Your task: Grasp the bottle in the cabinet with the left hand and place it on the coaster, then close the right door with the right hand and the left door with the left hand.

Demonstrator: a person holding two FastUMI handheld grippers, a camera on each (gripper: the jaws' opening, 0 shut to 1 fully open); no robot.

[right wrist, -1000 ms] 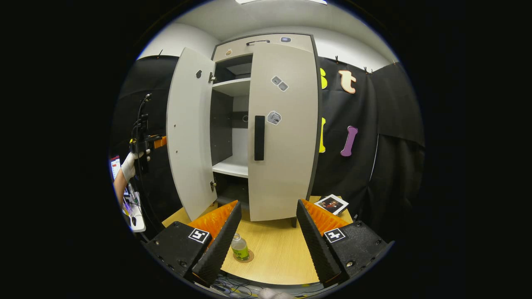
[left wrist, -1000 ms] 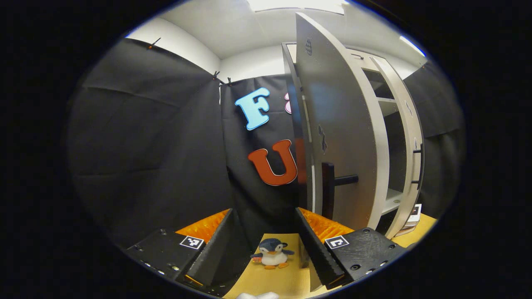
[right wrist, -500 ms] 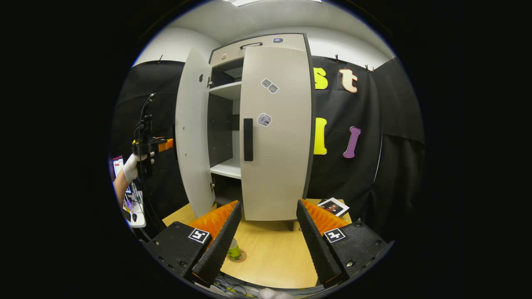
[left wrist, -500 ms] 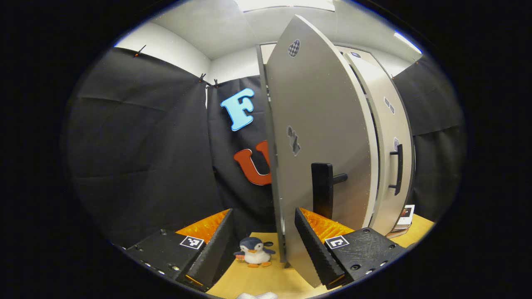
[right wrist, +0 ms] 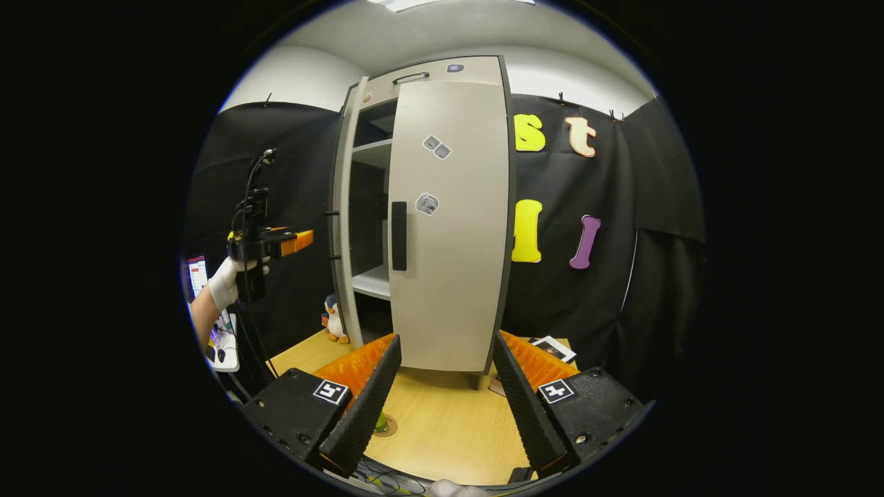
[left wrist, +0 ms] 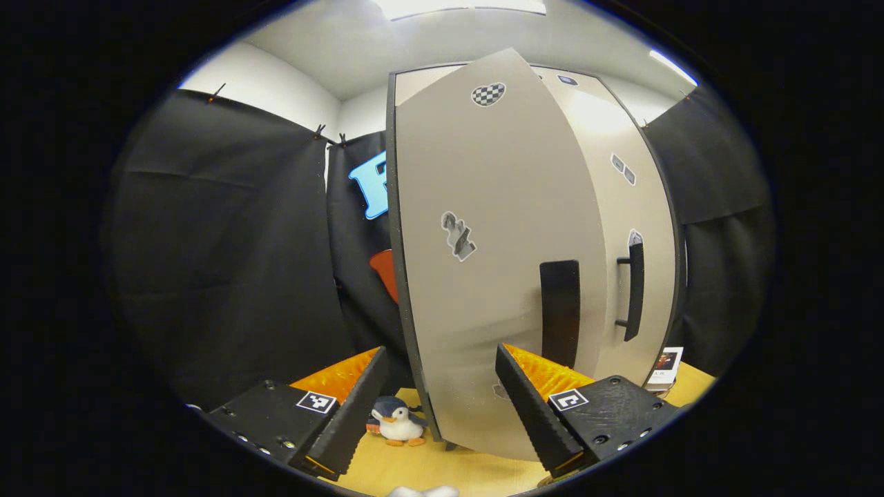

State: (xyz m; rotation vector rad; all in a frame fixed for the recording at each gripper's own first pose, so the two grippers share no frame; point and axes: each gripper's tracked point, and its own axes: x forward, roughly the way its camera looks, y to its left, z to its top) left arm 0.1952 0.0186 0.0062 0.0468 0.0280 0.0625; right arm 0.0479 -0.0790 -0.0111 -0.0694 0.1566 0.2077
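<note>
The cabinet's left door (left wrist: 497,228) stands a little ajar, its outer face close in front of my open left gripper (left wrist: 438,355). Its black handle (left wrist: 559,314) rises just above one finger (left wrist: 532,407). In the right gripper view that door (right wrist: 343,207) shows nearly edge-on, and a gloved hand holds the left gripper (right wrist: 276,241) just left of it; I cannot tell if they touch. The right door (right wrist: 449,228) is closed. The green bottle (right wrist: 380,422) stands on the coaster (right wrist: 388,428), half hidden behind a finger of my open right gripper (right wrist: 442,342).
A toy penguin (left wrist: 395,422) sits on the wooden table (right wrist: 442,428) at the cabinet's left foot. A photo card (right wrist: 552,348) lies right of the cabinet. A desk with a screen (right wrist: 221,338) is at the far left.
The left door has swung from wide open to almost closed, with the left gripper following it. The right gripper has drawn back slightly, and the bottle has slid behind its finger.
</note>
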